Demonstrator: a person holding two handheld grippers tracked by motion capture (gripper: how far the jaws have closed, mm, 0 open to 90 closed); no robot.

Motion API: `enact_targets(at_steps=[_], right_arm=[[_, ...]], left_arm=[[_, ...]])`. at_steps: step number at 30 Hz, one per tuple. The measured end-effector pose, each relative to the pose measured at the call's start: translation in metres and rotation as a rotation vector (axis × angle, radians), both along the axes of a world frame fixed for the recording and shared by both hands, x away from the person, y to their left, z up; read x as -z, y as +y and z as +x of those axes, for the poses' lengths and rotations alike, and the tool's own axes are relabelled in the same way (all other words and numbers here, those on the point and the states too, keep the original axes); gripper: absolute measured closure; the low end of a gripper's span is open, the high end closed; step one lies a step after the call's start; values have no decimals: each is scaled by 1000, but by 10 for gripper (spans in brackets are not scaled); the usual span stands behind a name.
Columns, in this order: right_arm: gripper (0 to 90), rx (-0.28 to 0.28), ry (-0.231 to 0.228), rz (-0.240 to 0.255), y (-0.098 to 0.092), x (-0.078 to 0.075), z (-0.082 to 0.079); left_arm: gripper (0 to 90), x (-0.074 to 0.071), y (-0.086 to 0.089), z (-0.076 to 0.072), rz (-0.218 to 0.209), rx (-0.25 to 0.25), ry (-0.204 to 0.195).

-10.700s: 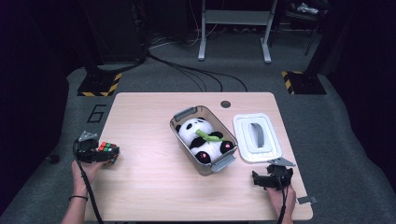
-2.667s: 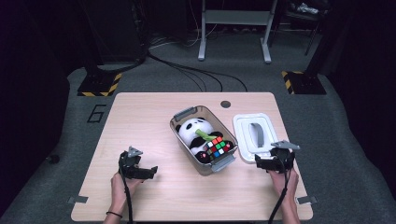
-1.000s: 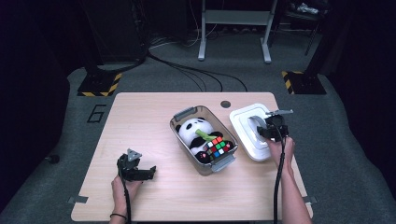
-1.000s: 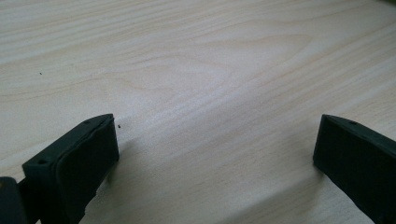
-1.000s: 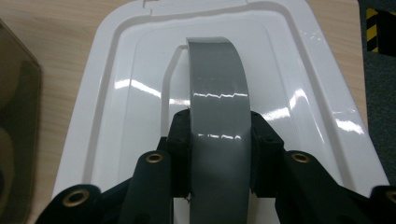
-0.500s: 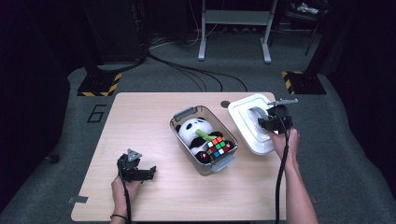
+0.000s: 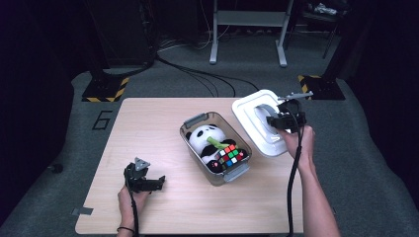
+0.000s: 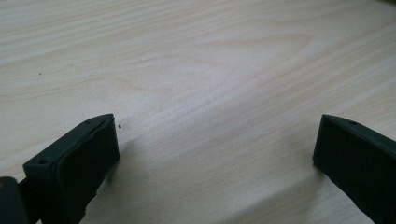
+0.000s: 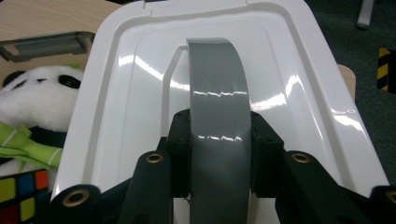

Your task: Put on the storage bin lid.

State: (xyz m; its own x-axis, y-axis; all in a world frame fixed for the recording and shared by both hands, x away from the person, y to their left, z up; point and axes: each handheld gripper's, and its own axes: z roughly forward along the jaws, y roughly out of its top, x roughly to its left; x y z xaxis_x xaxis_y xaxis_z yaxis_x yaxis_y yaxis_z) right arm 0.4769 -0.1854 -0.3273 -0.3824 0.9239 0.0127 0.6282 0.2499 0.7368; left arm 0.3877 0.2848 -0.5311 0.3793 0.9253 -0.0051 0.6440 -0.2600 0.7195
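While the right tongs (image 9: pixel 219 186) pinch the lid (image 7: pixel 257 126) by its grey handle (image 9: pixel 218 107), carry it level over the box (image 7: pixel 216 147) beside them; left tongs (image 8: pixel 210 154) rest spread.

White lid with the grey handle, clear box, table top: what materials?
White lid: glossy hard plastic, by its sharp highlights. Its grey handle: smooth, likely plastic, clamped in the right gripper. Clear box: see-through plastic, grey latches. Table top: pale matt wood grain, maybe laminate.
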Motion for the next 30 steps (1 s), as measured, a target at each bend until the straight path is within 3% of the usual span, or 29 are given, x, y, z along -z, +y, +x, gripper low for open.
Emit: enact_targets(at_steps=[14,30], right_arm=[[668,-90,-2,26,42,-23,-6],[668,-164,25,26,82,-25,-13]], left_arm=[[0,0,1,0,6,7,4],[1,0,1,0,8,8,2]])
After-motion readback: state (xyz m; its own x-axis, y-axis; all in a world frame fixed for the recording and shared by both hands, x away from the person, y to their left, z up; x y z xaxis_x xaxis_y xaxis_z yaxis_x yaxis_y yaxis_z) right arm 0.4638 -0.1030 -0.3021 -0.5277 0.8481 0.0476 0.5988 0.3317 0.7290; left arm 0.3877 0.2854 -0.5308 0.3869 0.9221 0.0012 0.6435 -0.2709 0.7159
